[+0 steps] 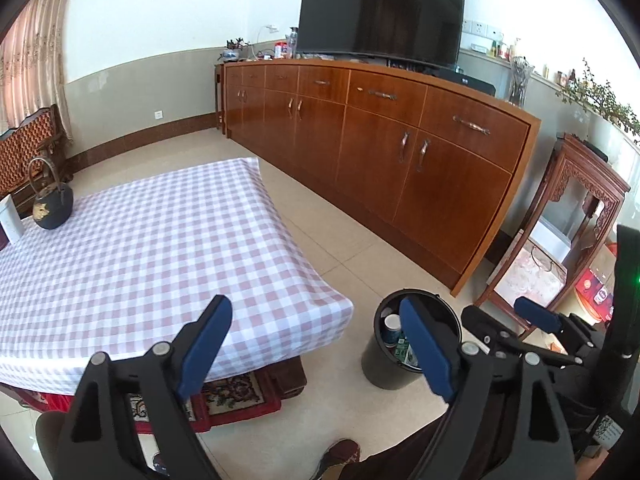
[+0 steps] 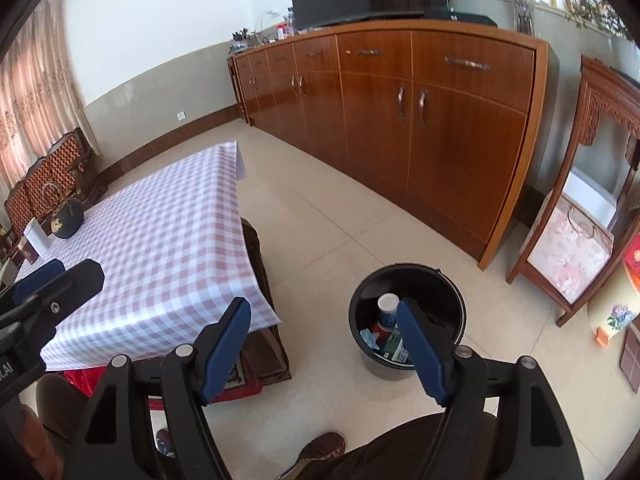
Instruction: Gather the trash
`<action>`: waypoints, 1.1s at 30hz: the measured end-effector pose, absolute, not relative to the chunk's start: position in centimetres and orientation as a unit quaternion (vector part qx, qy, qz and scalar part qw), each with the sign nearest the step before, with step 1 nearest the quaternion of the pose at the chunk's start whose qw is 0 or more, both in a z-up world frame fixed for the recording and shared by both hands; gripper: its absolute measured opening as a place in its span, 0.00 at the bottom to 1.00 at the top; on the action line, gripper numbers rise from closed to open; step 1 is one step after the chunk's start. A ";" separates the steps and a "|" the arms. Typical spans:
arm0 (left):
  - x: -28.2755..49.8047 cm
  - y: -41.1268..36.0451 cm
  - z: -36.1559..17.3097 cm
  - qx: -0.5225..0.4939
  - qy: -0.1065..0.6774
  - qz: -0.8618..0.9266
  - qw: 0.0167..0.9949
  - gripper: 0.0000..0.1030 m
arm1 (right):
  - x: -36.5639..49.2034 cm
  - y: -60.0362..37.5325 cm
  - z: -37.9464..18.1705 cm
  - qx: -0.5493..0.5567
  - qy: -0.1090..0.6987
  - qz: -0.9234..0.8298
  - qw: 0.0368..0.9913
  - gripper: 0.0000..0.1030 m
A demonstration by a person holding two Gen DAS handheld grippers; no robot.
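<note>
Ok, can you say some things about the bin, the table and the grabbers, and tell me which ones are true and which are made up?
1. The round black trash bin stands on the floor beside the table with the pink-and-white checked cloth. True.
2. The bin is empty. False: a white paper cup and other trash lie inside it.
3. The left gripper is clamped on a cup. False: its blue-padded jaws stand open with nothing between them.
4. The right gripper holds nothing. True: it is open too.
5. A dark round teapot with a hoop handle sits on the floor. False: it sits on the checked cloth.
</note>
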State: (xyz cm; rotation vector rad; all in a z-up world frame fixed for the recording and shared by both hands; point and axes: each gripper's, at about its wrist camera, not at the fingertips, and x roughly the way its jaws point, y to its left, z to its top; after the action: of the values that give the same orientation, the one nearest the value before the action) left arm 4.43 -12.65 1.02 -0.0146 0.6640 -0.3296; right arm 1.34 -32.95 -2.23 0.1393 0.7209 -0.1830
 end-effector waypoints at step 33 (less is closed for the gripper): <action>0.1 -5.0 3.7 -0.046 0.261 -0.065 0.962 0.96 | -2.3 -23.0 4.4 0.037 0.255 -0.065 0.964 0.88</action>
State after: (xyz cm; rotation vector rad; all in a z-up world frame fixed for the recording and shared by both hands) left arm 0.07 -5.04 3.72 -0.0939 0.5281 -0.1324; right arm -2.33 -22.99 4.39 0.0748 0.5165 -0.1312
